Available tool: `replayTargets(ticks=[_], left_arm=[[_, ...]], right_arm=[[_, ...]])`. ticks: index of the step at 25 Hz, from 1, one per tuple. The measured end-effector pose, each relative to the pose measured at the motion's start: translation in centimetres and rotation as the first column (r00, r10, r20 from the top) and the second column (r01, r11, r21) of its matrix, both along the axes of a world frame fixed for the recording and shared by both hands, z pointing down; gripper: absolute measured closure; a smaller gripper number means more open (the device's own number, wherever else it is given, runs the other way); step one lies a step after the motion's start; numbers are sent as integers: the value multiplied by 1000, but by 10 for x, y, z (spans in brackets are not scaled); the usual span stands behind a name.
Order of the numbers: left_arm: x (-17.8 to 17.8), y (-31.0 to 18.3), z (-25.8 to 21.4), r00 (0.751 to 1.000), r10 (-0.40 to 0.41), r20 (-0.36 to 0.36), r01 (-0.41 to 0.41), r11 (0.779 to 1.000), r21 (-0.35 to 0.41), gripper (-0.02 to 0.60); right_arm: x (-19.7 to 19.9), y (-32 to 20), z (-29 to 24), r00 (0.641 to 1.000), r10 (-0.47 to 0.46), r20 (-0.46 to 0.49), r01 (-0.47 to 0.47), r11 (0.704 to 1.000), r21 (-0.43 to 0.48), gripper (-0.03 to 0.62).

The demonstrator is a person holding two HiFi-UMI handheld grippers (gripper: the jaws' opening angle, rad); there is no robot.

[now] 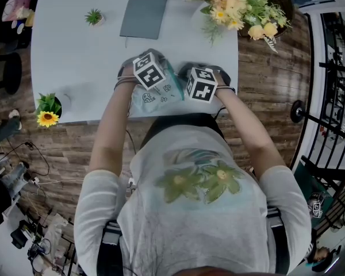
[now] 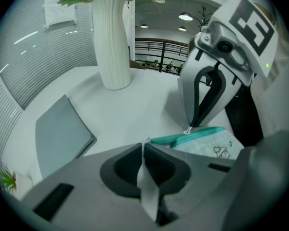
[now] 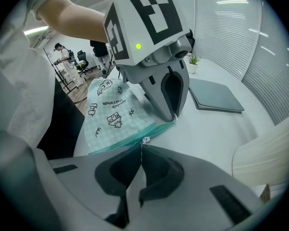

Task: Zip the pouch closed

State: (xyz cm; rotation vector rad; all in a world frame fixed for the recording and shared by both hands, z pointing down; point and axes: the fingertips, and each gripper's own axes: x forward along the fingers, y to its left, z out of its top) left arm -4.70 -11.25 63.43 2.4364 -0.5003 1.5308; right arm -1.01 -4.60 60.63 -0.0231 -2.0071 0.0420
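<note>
**Both grippers clamped at the pouch's zipper**

The teal checked pouch lies on the white table near its front edge; the left gripper pinches a pale tab at the pouch's end; the right gripper, pressed together, nips the zipper pull at its tips.

Only lettering in view: small black hand-drawn words among the doodles on the pouch. One line seems to start with "LIGHT"; the rest is too small to read. Marker cube above the pouch carries black-and-white square patterns, no letters or numbers. Sheet on the wall far behind the pouch: print is unreadable.
</note>
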Motion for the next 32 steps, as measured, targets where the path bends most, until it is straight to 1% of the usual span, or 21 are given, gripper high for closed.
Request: replayTargets(ticks=[9,16,28,32], left_arm=[[1,-1,1,1000,-5,1,5,1000,-1,558],[1,-1,0,1000,-4,2,4,1000,1,558],[1,-1,1,1000,-4,7,4,1000,2,558],[1,0,1,1000,-5,10,5,1000,2,558]], right_arm=[[2,2,0,997,-73,-39,73,997,10,576],[3,5,0,997,-64,-38,64,998,5,576],[4,9,-1,992,-110,-56,111,994,2,576],[6,11,-1,992,-111,-58,110,994,-15,576]])
